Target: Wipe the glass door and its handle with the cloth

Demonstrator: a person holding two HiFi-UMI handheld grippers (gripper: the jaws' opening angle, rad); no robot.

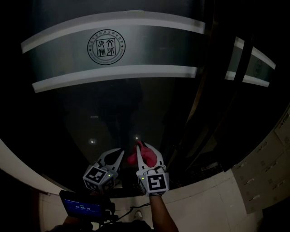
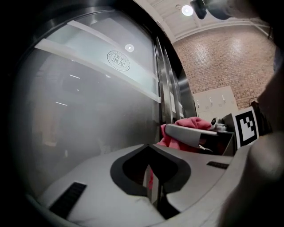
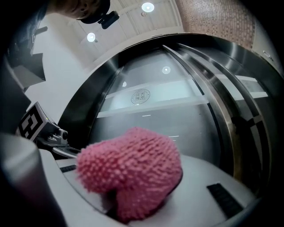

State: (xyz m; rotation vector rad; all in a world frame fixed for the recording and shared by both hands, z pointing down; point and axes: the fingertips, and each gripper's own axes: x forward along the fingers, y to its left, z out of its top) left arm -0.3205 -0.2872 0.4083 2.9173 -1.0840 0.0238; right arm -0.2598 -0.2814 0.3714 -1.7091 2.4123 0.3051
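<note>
**Glass door** (image 1: pixel 118 104): dark pane filling most of the head view. Two pale frosted bands (image 1: pixel 113 72) are run across its upper part, and a round emblem (image 1: pixel 106 47) is set between them at 12 o'clock. A dark vertical bar (image 1: pixel 213 99) is seen toward 3 o'clock of the pane; whether it is the handle cannot be told.

**Right gripper** (image 1: pixel 146 154): held at 6 o'clock of the pane with its jaws clenched on the cloth. Its marker cube (image 1: pixel 155 182) is turned toward the camera.

**Cloth** (image 3: pixel 131 170): pink and nubbly, bunched into a rounded wad between the right jaws and bulging past them toward the glass. In the head view it is seen against the lower pane; contact with the glass cannot be confirmed.

**Left gripper** (image 2: pixel 151 155): held just beside the right one, at its 9 o'clock. Its jaws are drawn together with nothing gripped; only a sliver of pink from the neighbouring cloth is seen through the seam.

**Surroundings**: brick wall (image 2: pixel 222 66) at 2 o'clock in the left gripper view; round ceiling lights (image 3: pixel 147 6) at 12 o'clock in the right gripper view.
</note>
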